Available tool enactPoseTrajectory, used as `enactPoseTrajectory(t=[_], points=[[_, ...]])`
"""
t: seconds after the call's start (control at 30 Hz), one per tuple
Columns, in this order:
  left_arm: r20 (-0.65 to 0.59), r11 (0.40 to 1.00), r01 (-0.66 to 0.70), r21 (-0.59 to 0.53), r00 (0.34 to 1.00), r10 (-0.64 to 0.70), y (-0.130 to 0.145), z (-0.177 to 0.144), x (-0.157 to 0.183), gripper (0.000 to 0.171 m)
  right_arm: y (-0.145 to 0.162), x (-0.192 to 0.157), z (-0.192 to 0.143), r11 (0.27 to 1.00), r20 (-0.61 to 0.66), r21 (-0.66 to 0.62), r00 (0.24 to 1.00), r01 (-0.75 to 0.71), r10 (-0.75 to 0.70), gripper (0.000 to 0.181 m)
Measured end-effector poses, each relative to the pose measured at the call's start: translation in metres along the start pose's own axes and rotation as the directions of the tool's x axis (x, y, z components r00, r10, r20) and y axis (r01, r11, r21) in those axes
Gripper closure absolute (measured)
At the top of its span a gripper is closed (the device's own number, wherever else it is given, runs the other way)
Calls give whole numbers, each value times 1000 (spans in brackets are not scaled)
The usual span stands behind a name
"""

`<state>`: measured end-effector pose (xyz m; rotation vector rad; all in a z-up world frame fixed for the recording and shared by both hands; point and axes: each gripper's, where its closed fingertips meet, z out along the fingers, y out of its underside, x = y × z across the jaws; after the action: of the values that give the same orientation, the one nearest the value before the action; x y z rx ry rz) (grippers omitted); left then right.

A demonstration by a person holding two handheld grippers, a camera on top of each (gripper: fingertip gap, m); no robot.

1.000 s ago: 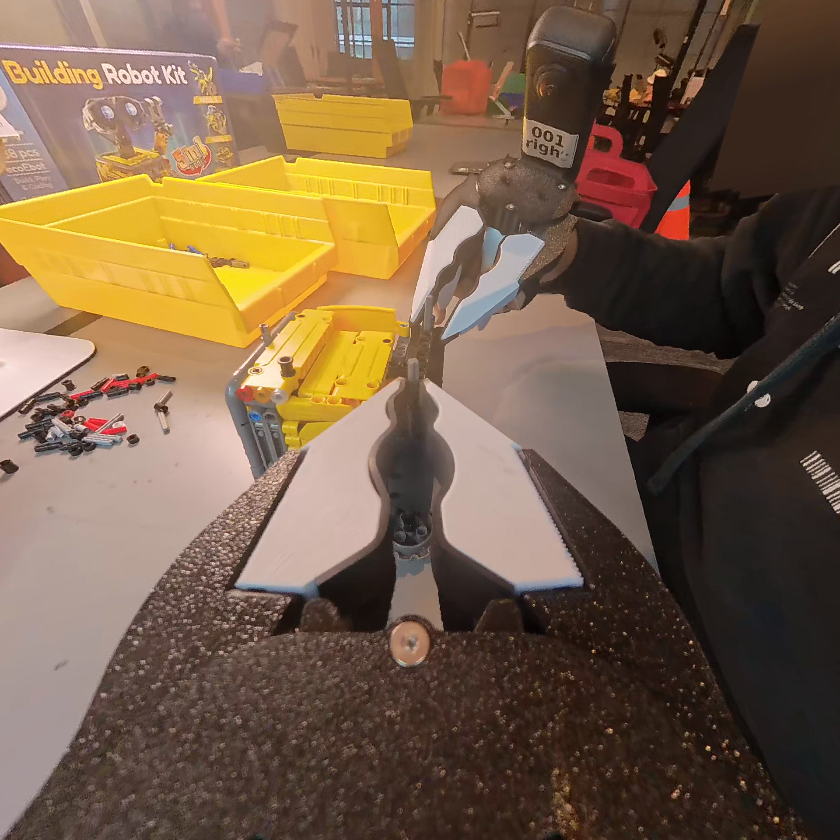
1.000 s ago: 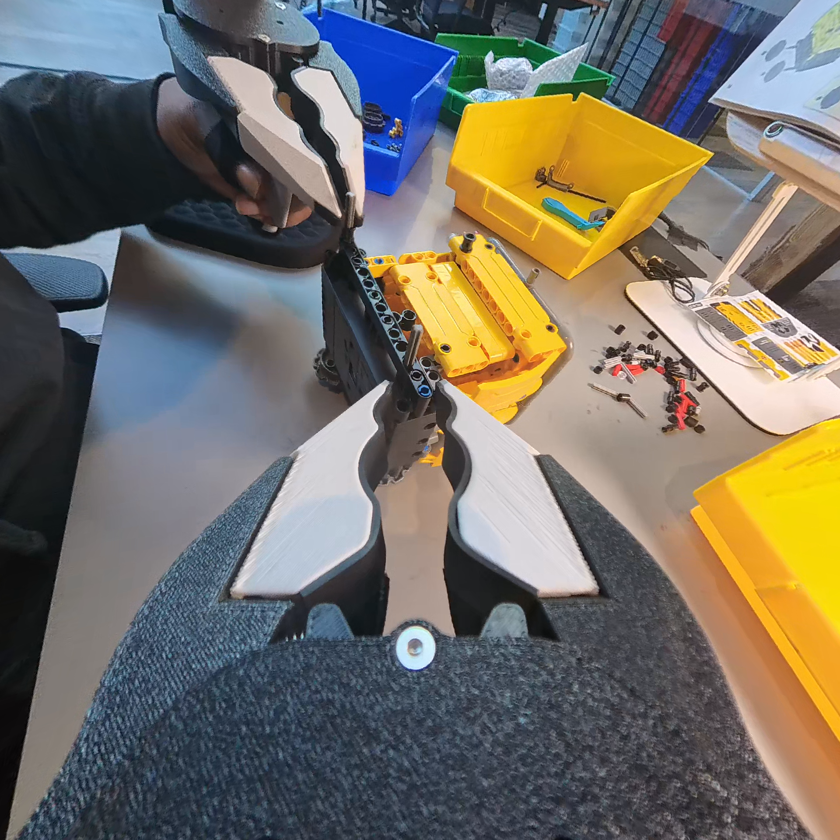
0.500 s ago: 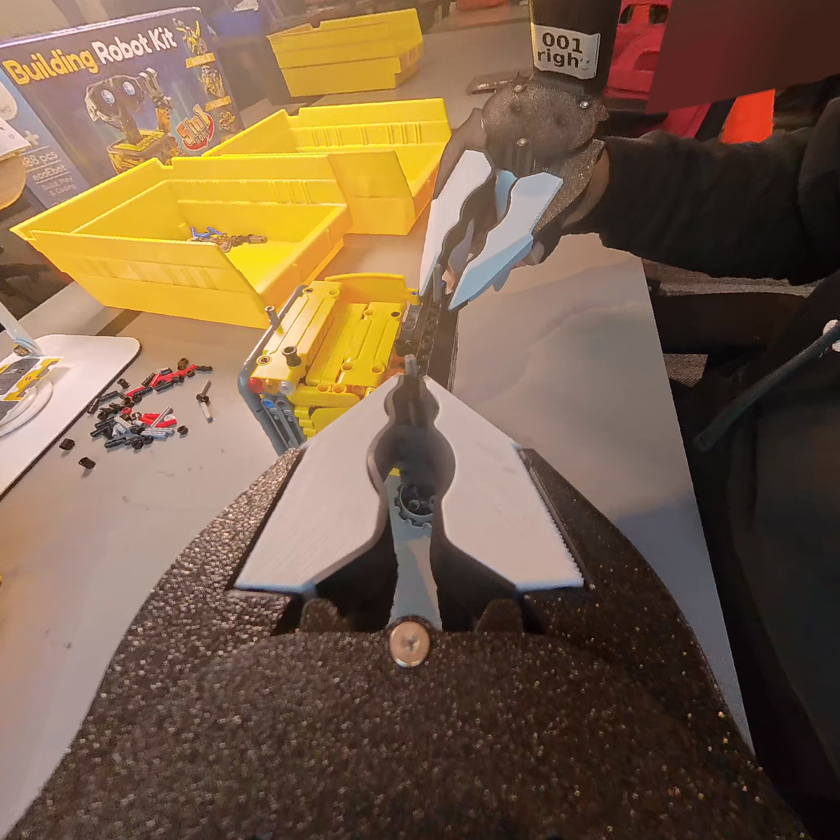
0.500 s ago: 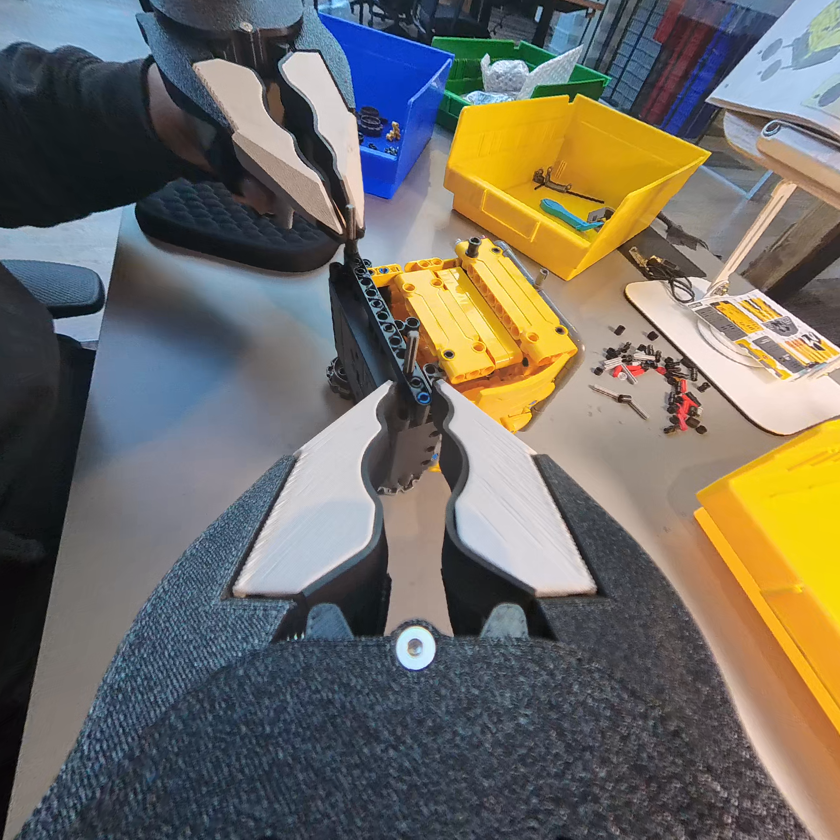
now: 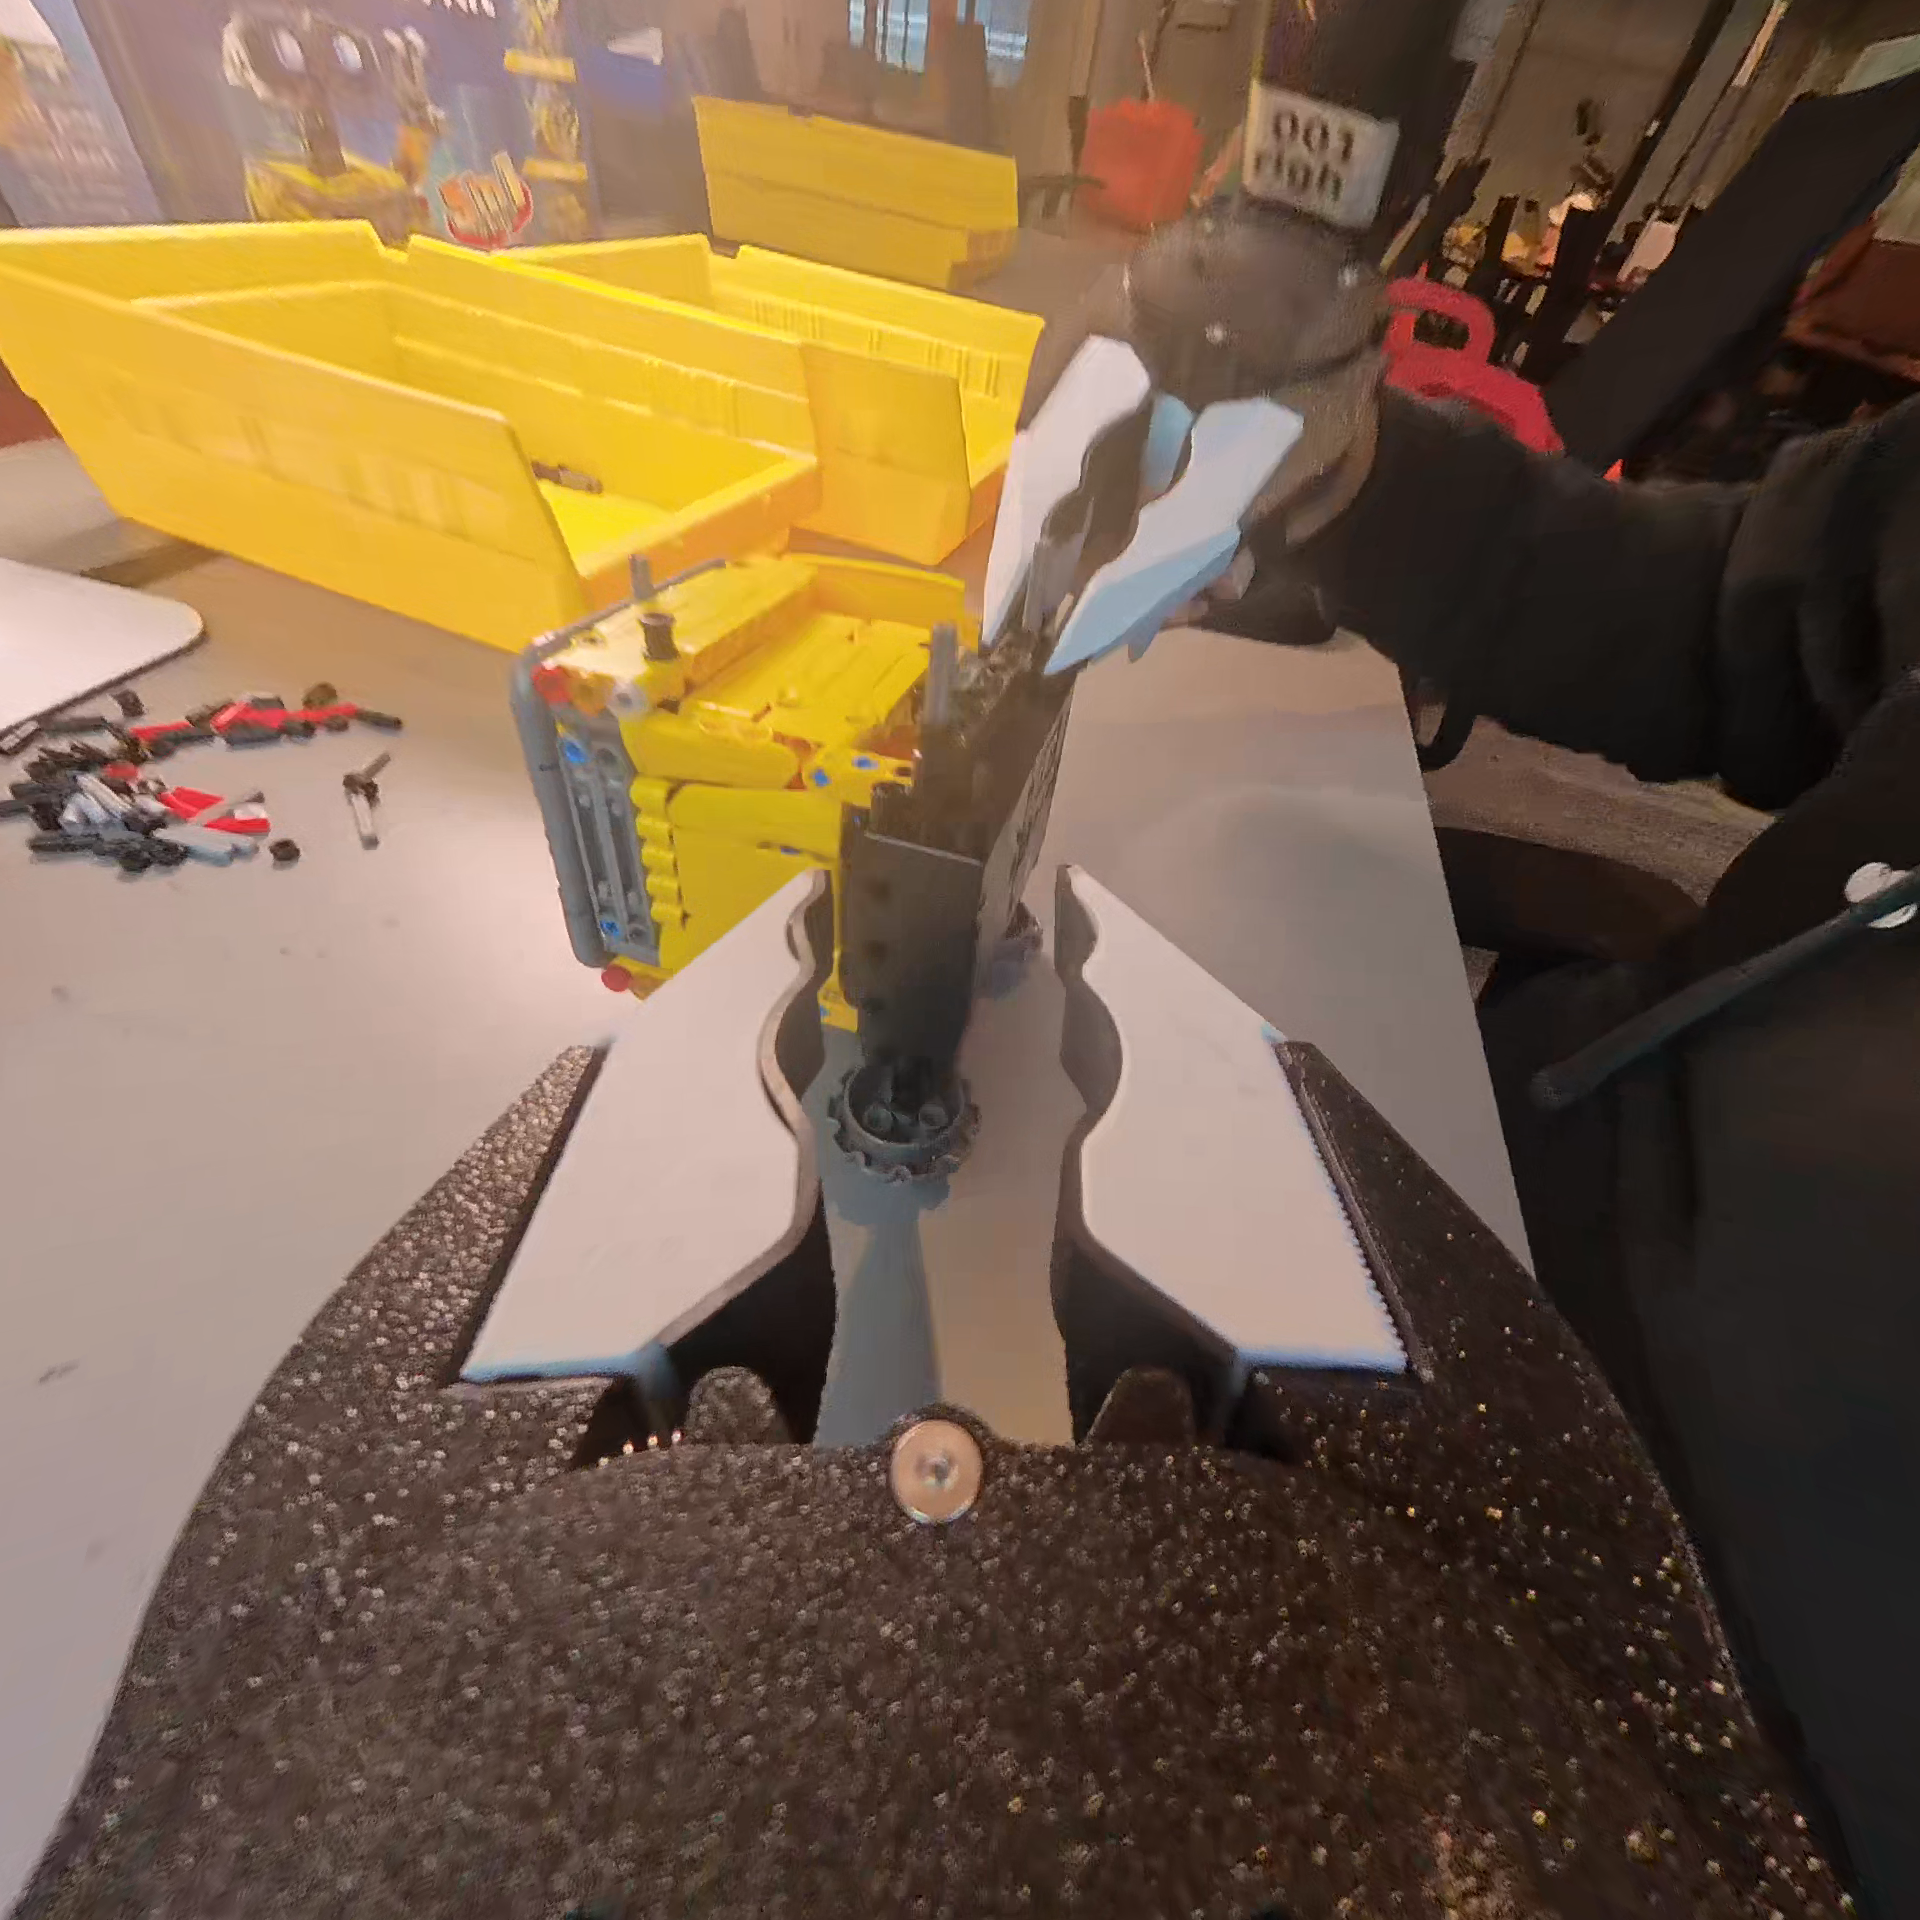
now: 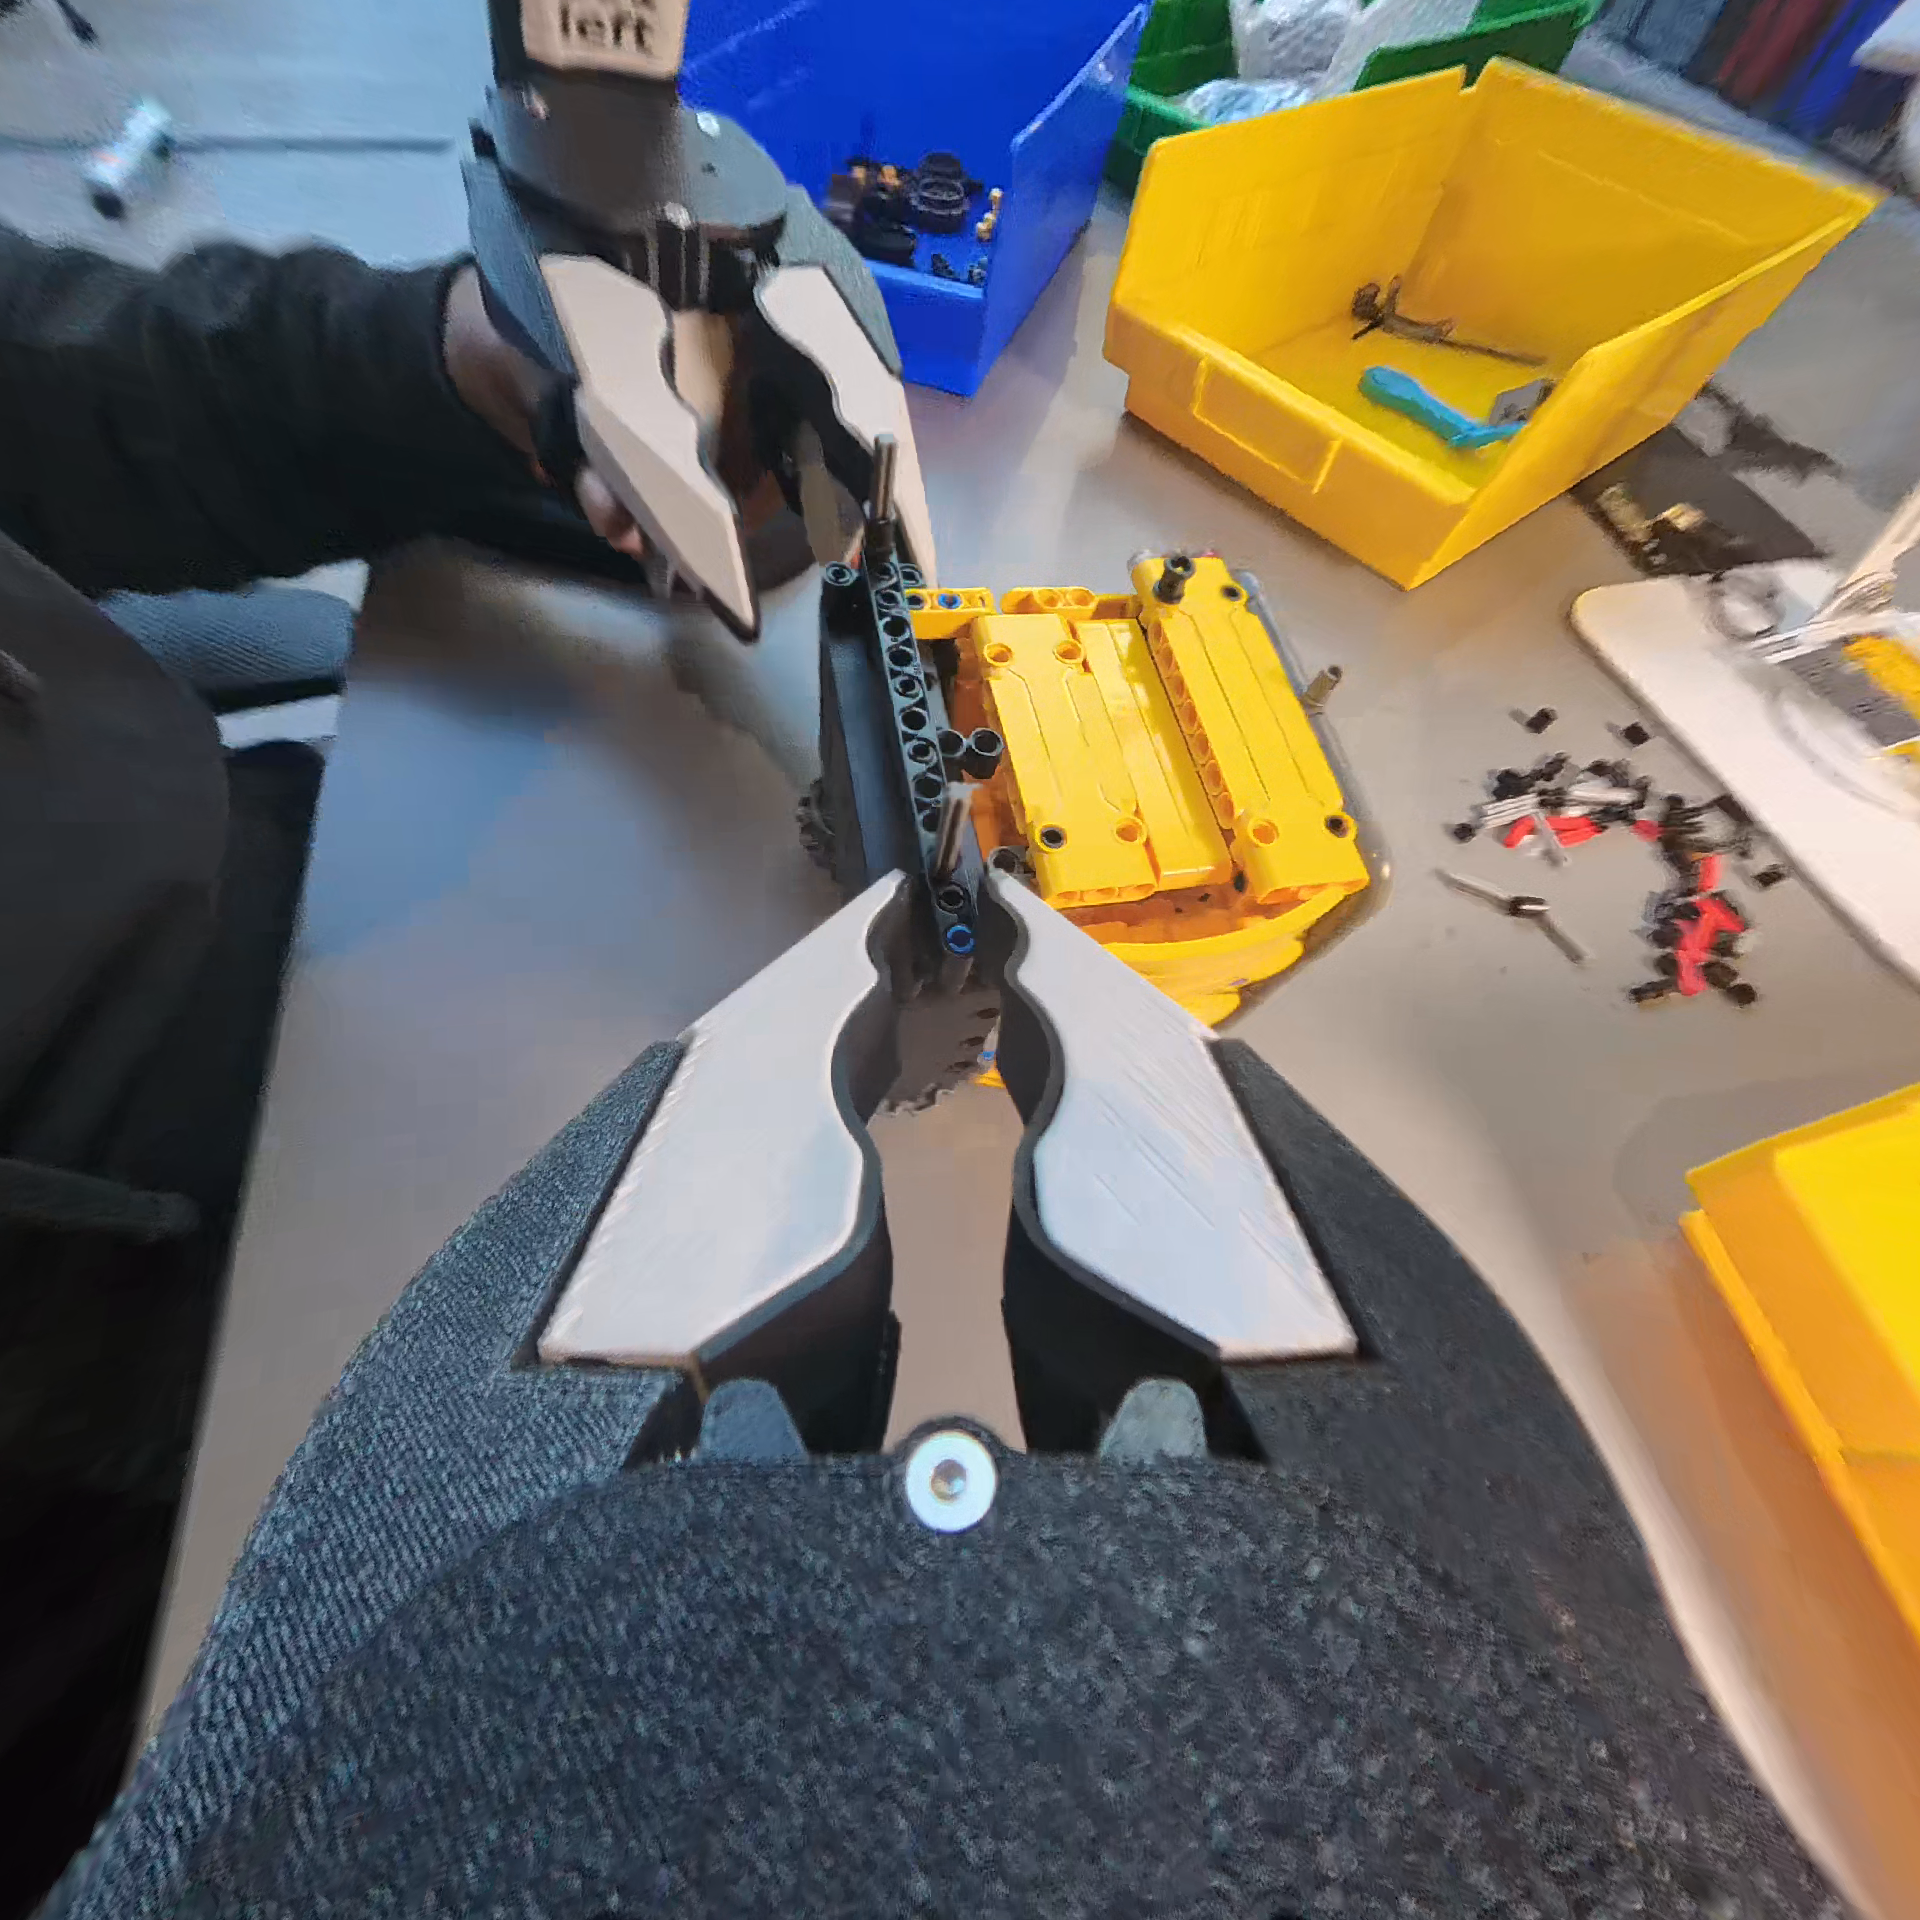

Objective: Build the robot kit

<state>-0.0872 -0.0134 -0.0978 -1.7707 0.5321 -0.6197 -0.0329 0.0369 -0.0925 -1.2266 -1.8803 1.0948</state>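
A yellow and black brick-built model [image 5: 748, 717] lies on the grey table [image 5: 260, 1091]. My left gripper [image 5: 940, 894] is open, its fingers on either side of the model's black end panel [image 5: 914, 914], above a grey gear [image 5: 904, 1127]. My right gripper [image 6: 945, 888] is shut on the near end of the model's black holed beam [image 6: 904, 686]. In the left wrist view the right gripper [image 5: 1039, 634] pinches the far end of the black side. In the right wrist view the left gripper [image 6: 831, 582] stands open over the beam's far end, next to a grey axle [image 6: 881, 488].
Yellow bins [image 5: 416, 447] stand behind the model. Loose small red and black parts [image 6: 1642, 862] lie to its side, by a white board [image 6: 1766, 707]. A yellow bin with a blue tool [image 6: 1455, 312], a blue bin [image 6: 935, 156] and another yellow bin [image 6: 1829, 1299] ring the table. The left gripper's tips are roughly 9 cm from the right gripper's.
My left gripper has opened and let go of the model's black end. My right gripper has stayed shut on the beam. The model has shifted a little.
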Motion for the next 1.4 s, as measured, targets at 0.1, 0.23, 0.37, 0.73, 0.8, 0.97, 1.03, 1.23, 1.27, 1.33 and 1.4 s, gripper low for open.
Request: enactPoseTrajectory(t=[0.1,0.23,0.37,0.73,0.8,0.97,1.03,1.23,1.27,1.33,1.4], points=[[62,1000,-16,-26,998,17,4,8,-10,127,-6,5,3,974,147,31,965,-225,218,174],[123,999,34,-29,992,-30,-5,13,-25,145,-8,23,0,893,286,31,860,-449,423,174],[133,996,85,-25,988,-81,-14,17,-33,154,-9,34,-4,824,352,31,778,-565,520,174],[126,994,102,-30,987,-98,-22,22,-35,155,-7,41,-9,760,409,58,710,-648,573,174],[126,995,101,-26,987,-97,-22,22,-35,155,-7,40,-9,768,408,66,720,-637,561,174],[138,996,79,-43,988,-72,-14,16,-34,155,-13,35,-3,907,285,127,891,-401,354,174],[165,995,50,-91,986,-34,-5,13,-37,156,-16,30,3,970,195,116,962,-214,189,174],[270,984,-76,-162,956,118,5,6,-47,157,-36,25,15,985,44,100,989,137,-142,175],[294,981,-111,-162,943,155,2,4,-50,157,-39,26,16,976,20,100,981,192,-195,175],[341,964,-199,-178,906,250,-1,-1,-56,157,-41,28,20,945,-31,93,949,315,-314,175],[380,927,-304,-220,849,368,1,-4,-61,157,-40,27,25,909,-74,100,914,406,-400,174]])
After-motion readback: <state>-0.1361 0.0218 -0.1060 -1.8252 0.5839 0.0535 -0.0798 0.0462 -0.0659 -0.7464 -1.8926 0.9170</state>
